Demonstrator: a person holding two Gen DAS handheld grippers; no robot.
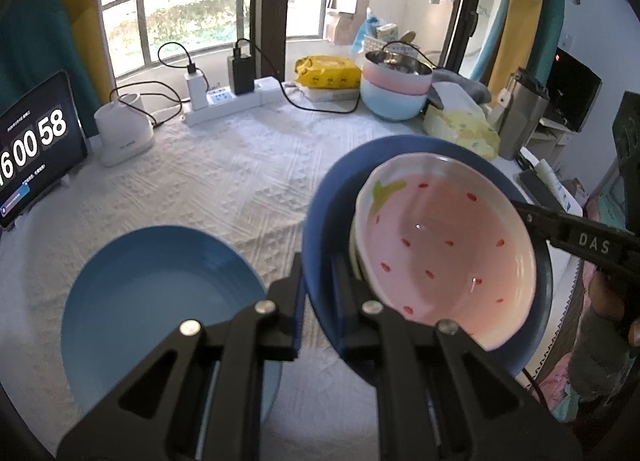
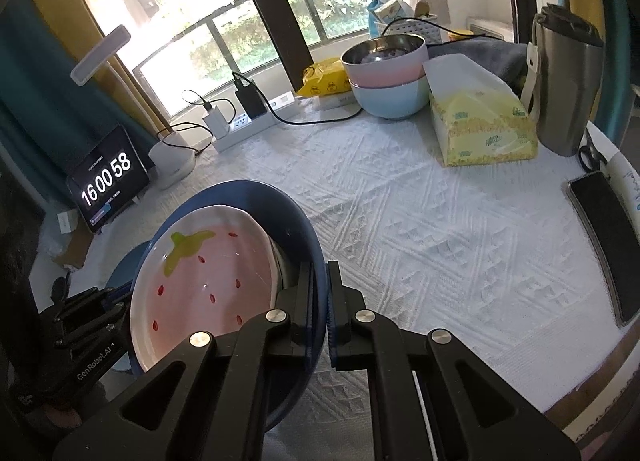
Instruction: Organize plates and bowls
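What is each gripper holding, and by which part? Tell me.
Both hold the dark blue bowl by its rim, strawberry bowl nested inside: left gripper on one side, right gripper on the opposite side, fingers straddling the wall.

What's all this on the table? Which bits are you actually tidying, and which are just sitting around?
Part of the job:
dark blue bowl, gripped on opposite rims by left gripper and right gripper
strawberry dish inside it
light blue plate
stacked pastel bowls

Just lying about:
tissue box
clock tablet
power strip
phone
steel flask
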